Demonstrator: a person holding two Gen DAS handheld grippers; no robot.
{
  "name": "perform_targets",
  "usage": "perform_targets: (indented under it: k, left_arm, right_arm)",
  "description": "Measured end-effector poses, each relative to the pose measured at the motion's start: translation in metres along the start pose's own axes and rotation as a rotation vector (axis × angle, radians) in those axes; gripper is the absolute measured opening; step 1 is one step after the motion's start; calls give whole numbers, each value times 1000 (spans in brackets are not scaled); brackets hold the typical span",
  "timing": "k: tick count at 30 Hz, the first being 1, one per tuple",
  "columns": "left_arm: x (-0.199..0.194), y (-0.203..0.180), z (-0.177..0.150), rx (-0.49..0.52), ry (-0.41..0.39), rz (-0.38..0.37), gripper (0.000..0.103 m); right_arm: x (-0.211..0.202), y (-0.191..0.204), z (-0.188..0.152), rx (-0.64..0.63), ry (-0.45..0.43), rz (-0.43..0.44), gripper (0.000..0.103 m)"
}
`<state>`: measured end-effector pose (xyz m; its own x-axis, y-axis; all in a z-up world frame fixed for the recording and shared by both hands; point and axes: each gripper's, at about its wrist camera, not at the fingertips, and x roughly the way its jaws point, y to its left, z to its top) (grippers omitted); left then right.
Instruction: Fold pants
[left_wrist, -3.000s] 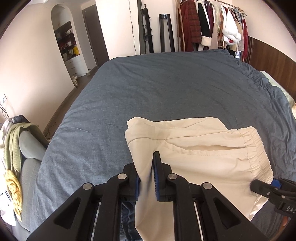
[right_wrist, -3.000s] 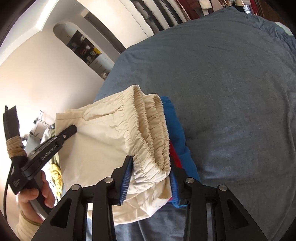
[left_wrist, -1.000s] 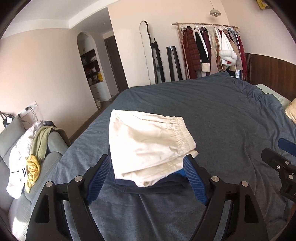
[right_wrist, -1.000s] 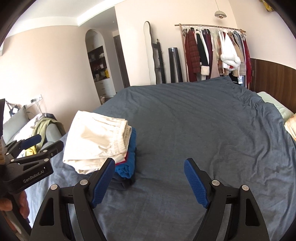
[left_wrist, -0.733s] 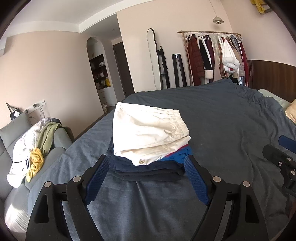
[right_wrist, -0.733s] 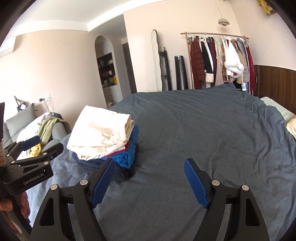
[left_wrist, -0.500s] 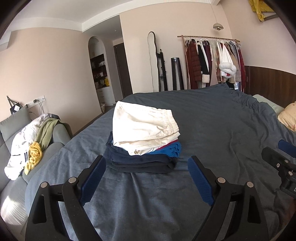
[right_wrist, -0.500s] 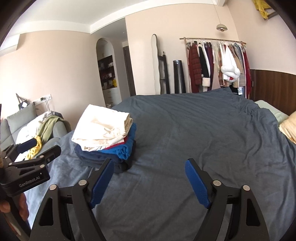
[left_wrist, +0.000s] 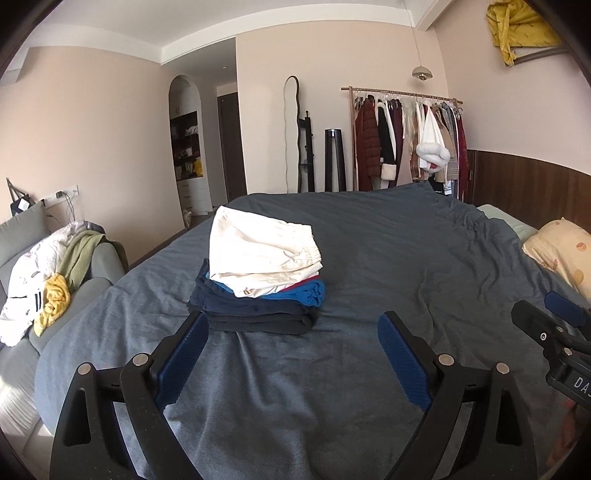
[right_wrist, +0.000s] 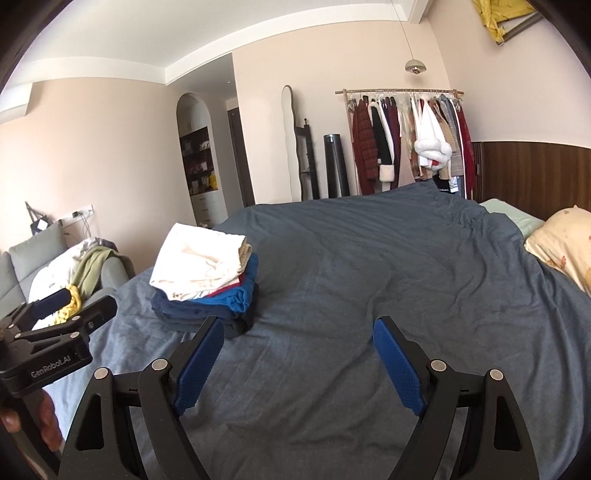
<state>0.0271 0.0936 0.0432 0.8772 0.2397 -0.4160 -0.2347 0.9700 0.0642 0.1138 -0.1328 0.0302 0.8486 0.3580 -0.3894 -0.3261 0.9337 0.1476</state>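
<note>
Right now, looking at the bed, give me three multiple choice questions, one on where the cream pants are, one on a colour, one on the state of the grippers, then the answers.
1. Where are the cream pants?
A. on top of the stack of folded clothes
B. hanging on the clothes rack
C. on the pillow

2. What colour is the bed cover?
A. red
B. blue-grey
C. yellow

3. How do the left gripper and right gripper stand?
A. both shut on the pants
B. one open, one shut
C. both open, holding nothing

Answers: 1 A, they lie folded above the blue and navy layers. 2 B, it is blue-grey across the bed. 3 C, each pair of fingers is spread wide with only bed between.
</note>
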Motion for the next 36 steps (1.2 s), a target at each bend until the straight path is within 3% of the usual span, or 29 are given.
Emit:
perform_targets:
  k: [21, 26, 36]
  left_arm:
    - [-35, -20, -6, 3, -33, -38, 103]
    - [-38, -26, -6, 14, -28, -3, 103]
    - [-43, -34, -6, 22, -38, -3, 103]
  right_arm:
    - [-47, -10, -8, 12, -29, -19, 84]
    - [-51, -12, -8, 17, -35, -28, 84]
    - [-54, -18, -9, 33, -37, -32, 84]
